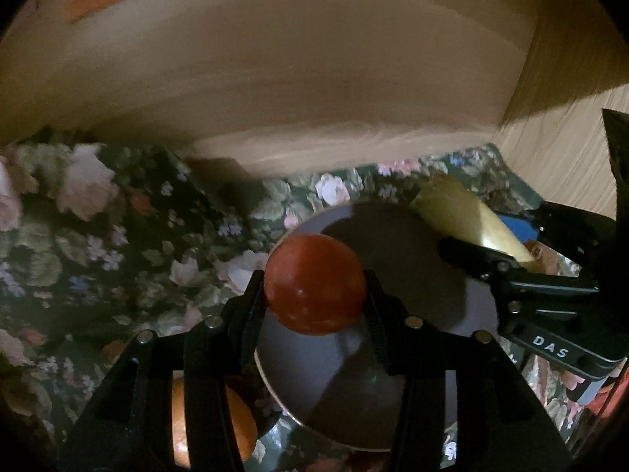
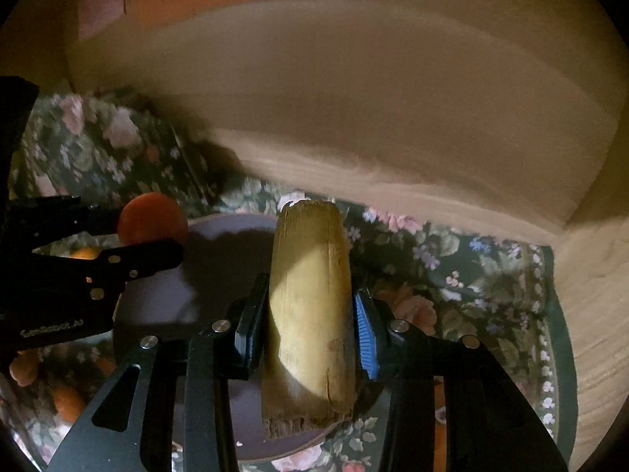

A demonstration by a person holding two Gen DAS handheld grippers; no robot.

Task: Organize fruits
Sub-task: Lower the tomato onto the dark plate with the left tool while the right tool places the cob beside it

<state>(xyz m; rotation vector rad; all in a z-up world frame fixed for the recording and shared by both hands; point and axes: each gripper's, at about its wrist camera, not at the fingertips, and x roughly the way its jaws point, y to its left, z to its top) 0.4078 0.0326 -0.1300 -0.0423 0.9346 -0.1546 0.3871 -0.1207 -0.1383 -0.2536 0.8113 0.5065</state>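
Note:
My left gripper [image 1: 314,291] is shut on a round red-orange fruit [image 1: 314,283] and holds it over a pale round plate [image 1: 306,373]. My right gripper [image 2: 306,306] is shut on a yellow-brown cut stalk piece, like sugarcane [image 2: 310,306], above the same plate [image 2: 157,306]. In the left wrist view the right gripper [image 1: 491,251] and its stalk [image 1: 471,216] are at the plate's right edge. In the right wrist view the left gripper [image 2: 157,236] with its red-orange fruit [image 2: 153,218] is at the left.
A dark floral cloth [image 1: 118,244] covers the surface under the plate. An orange fruit [image 1: 212,424] lies on it below my left gripper. Several small orange fruits [image 2: 67,401] lie at the left in the right wrist view. A beige wall [image 1: 314,78] stands behind; wood-grain surface [image 2: 589,314] at right.

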